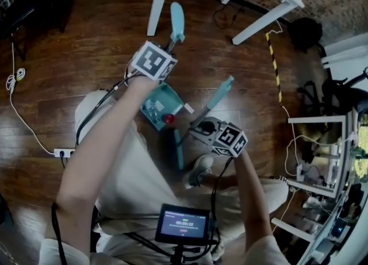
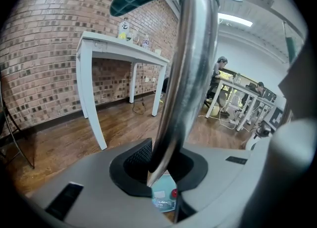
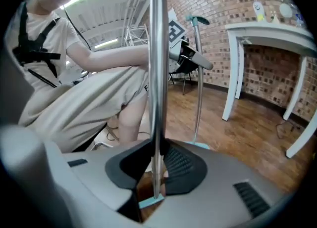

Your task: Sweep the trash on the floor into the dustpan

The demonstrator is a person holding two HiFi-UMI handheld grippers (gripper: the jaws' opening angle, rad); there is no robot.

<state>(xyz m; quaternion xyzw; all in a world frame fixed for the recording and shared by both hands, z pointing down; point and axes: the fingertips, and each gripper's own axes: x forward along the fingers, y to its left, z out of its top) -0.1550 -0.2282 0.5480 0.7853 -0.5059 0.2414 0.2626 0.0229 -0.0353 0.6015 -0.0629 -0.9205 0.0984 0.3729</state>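
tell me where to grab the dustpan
Grip the dustpan by its near-upright metal pole, below the teal grip. Come in from the side so the fingers close across the thin round shaft. The left gripper is shut on it that way.

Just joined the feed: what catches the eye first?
At centre, a teal plastic dustpan sits on the brown wooden floor, holding a crumpled clear bottle and a small red round piece. The left gripper clamps its shiny metal pole; the right gripper clamps the thin metal broom handle.
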